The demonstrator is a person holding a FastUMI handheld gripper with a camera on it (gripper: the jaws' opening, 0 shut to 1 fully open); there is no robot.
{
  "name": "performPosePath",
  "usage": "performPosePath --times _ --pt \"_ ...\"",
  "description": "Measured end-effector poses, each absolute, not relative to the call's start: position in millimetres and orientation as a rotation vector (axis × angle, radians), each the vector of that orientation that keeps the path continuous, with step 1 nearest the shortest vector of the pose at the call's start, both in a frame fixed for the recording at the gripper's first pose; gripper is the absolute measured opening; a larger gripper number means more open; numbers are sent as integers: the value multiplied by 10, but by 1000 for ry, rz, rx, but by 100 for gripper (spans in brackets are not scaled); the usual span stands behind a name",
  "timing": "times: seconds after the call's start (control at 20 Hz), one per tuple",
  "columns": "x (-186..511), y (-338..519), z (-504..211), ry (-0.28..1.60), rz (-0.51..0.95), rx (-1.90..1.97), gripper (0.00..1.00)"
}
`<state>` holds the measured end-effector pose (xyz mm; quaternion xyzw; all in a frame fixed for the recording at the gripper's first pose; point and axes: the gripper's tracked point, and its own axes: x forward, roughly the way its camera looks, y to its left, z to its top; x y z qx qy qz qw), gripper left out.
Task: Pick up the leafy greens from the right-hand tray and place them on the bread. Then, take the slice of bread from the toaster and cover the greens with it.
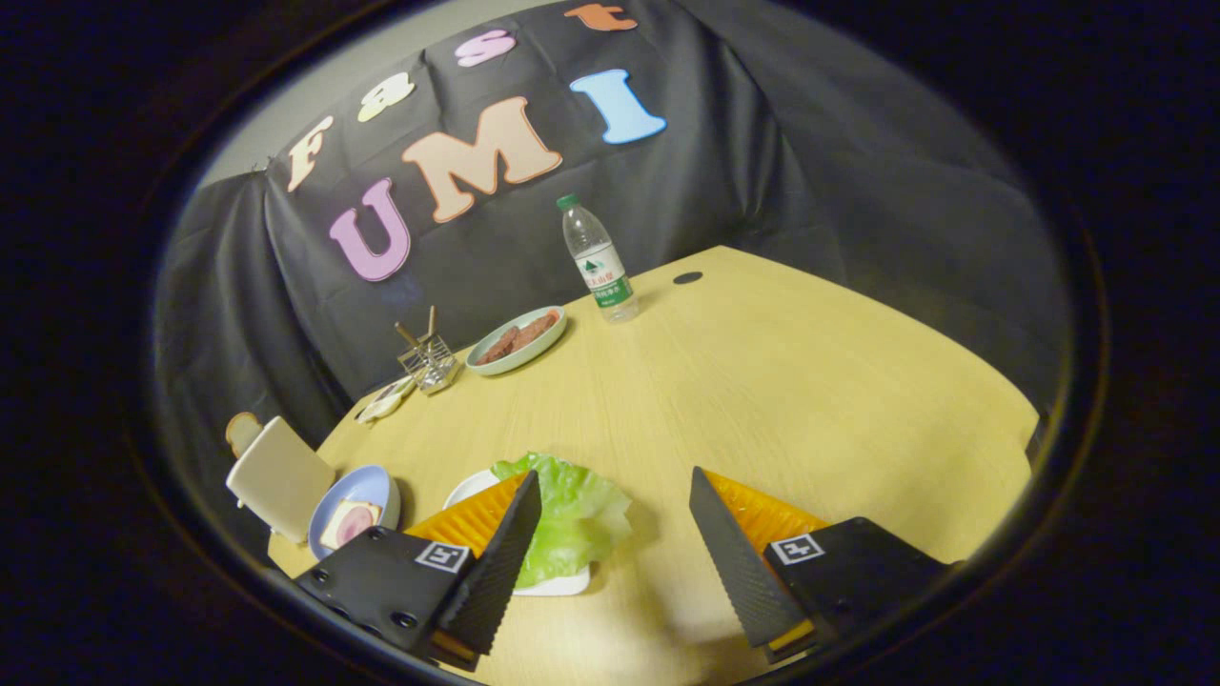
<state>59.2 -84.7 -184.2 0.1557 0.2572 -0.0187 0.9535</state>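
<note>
Spread wide and empty, my hand-held gripper (615, 519) hung over the worktop (782, 400), its left finger overlapping the lettuce leaf (577, 514) on the white tray (562, 583). Limp, light, easily torn, I judged; I'd pinch its thicker ruffled edge

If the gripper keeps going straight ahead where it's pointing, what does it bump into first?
Probably the bare pale wooden table. The open gripper has the green leafy lettuce by one finger, off the line; depth is unclear.
</note>
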Motion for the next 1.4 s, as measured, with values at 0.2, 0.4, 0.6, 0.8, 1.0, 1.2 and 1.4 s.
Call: performPosePath --times 0.2,0.4,0.6,0.8,1.0,1.2,1.4 --pt "598 -711 -2001 579 15 351 96" --pt "612 -742 -2119 610 0 345 78" --pt "655 -747 -2156 603 -3 321 56" --pt "652 -713 -2122 588 -1 265 30" --pt "652 -686 -2000 550 3 253 5" --pt "672 -618 -1883 517 15 279 5" --pt "641 -541 -1715 473 32 280 4"
